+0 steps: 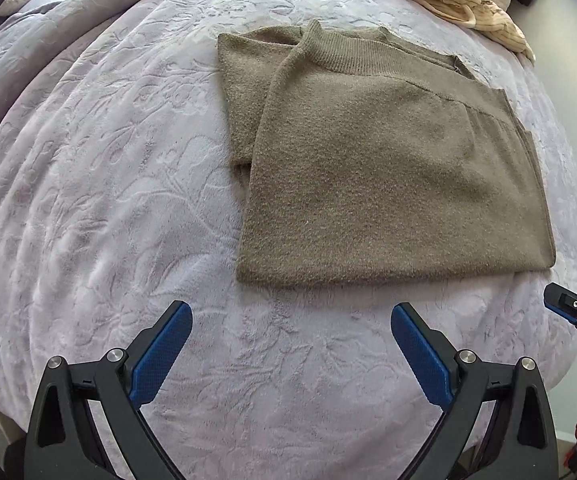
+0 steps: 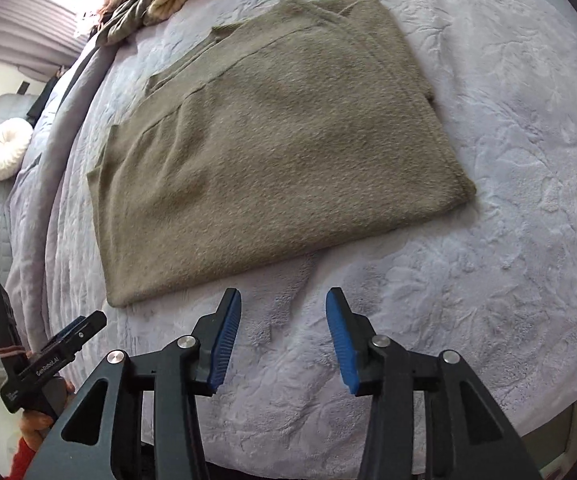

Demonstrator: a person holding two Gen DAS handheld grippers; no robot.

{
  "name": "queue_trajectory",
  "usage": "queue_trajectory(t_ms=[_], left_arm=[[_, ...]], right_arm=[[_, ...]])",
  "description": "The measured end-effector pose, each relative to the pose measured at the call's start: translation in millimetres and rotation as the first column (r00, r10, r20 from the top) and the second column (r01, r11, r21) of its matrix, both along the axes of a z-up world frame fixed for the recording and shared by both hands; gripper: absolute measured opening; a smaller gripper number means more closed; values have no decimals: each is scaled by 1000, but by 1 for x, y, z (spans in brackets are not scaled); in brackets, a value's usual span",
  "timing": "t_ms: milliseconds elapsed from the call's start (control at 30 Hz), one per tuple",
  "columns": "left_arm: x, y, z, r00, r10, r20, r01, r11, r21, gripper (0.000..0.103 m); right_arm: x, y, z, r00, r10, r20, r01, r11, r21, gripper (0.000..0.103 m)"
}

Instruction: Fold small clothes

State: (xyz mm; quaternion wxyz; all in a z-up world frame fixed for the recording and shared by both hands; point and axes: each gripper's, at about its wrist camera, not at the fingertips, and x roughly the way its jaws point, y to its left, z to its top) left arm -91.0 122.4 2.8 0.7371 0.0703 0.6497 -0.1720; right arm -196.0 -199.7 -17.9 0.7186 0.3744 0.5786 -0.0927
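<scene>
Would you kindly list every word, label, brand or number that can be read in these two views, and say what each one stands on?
"GenRobot.AI": white lettering on the black body of the left tool, seen in the right wrist view.
A smaller white marking lower on that same body: too small to read.
Nothing legible on the olive sweater, the lavender blanket, or the right tool.
</scene>
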Motion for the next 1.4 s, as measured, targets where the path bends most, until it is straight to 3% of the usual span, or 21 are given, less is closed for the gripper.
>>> queue_trajectory(t_ms=[433, 733, 967, 1133, 1300, 1400], left_arm=[[-16, 26, 4, 997, 60, -42, -60, 998, 3, 101], [-12, 41, 1, 998, 60, -33, -60, 998, 5, 101], [-10, 53, -5, 995, 79, -53, -79, 997, -1, 101], [-7, 64, -17, 988, 88, -127, -94, 995, -39, 101], [-1, 80, -21, 980, 140, -142, -153, 984, -89, 101], [8, 89, -22, 976, 176, -131, -192, 973, -129, 101]], right_arm=[[10, 53, 8, 992, 114, -46, -113, 993, 28, 52], [13, 72, 10, 988, 137, -68, -136, 991, 21, 61], [22, 90, 14, 983, 165, -77, -165, 986, 11, 61], [33, 104, 14, 979, 192, -69, -192, 981, 16, 61], [49, 111, -2, 990, 137, -14, -134, 981, 141, 61], [60, 115, -25, 998, 42, 36, -51, 954, 297, 61]])
